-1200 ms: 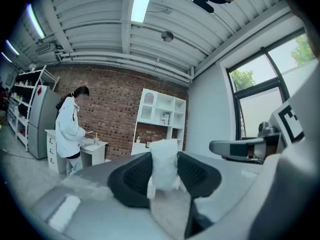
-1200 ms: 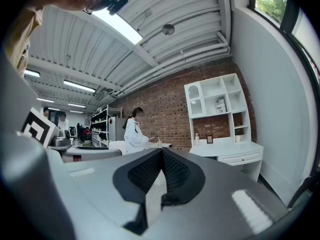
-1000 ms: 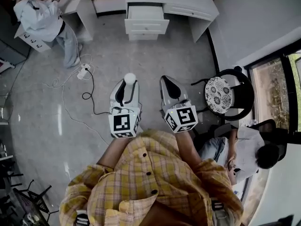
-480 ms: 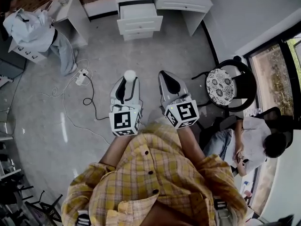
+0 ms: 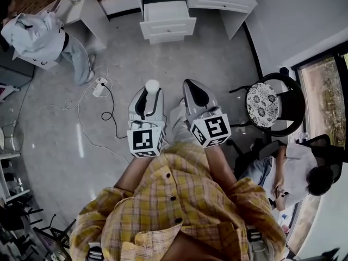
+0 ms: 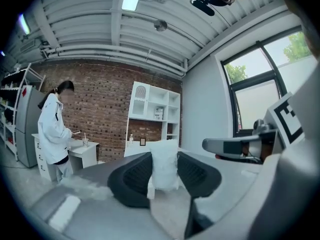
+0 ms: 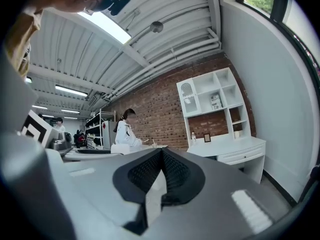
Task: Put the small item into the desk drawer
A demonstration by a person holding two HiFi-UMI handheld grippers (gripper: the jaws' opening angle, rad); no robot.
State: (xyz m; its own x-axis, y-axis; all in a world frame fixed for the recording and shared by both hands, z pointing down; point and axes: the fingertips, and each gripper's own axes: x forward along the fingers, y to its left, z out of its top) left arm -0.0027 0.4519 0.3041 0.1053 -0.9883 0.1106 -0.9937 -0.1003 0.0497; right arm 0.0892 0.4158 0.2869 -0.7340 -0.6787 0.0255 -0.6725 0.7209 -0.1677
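Left gripper [image 5: 147, 98] pinches the white small item [image 5: 151, 85], open desk drawer [image 5: 167, 16] straight ahead, well apart; right gripper [image 5: 194, 94] pressed together, empty.

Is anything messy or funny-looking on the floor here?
Yes. A power strip lies on the floor with cables trailing loosely across it. The desk drawer also stands pulled open.

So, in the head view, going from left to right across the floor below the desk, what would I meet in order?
Person in white coat → power strip → left gripper holding the small white item → right gripper → chair with patterned cushion.
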